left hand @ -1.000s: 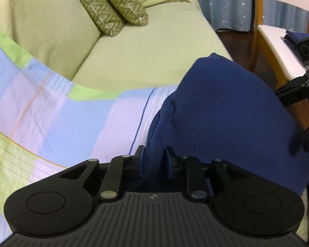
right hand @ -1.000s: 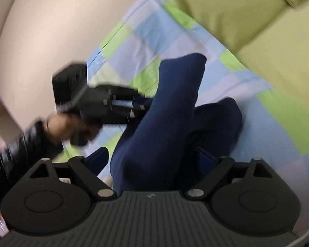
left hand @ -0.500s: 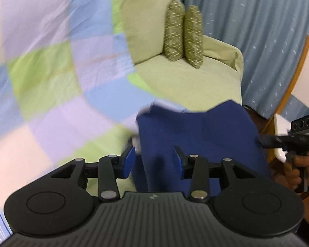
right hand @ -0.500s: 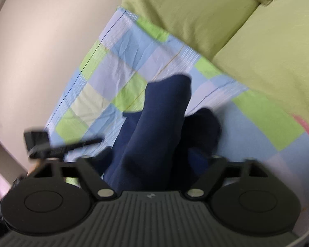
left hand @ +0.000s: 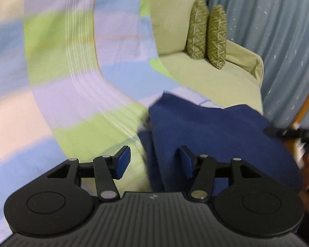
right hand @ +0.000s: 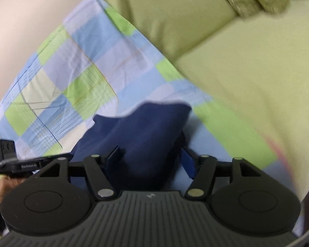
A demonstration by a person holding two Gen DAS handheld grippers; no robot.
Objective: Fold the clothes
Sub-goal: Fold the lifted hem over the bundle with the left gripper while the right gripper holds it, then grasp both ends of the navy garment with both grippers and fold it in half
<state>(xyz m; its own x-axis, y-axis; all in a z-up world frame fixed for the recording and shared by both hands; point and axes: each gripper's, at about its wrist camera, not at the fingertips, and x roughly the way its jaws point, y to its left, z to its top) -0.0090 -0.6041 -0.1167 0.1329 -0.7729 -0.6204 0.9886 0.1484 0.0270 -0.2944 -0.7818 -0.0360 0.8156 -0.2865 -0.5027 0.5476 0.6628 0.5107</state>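
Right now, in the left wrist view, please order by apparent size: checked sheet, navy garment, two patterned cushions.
1. checked sheet
2. navy garment, though nearness to the camera enlarges it
3. patterned cushions; the two look alike

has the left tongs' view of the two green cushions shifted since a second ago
Yes. The two patterned cushions sat at the upper left of the left wrist view; now they stand upright at upper right, against the curtain.

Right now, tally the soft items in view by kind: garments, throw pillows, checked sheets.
Navy garment: 1
Patterned olive throw pillows: 2
Checked sheet: 1
Total: 4
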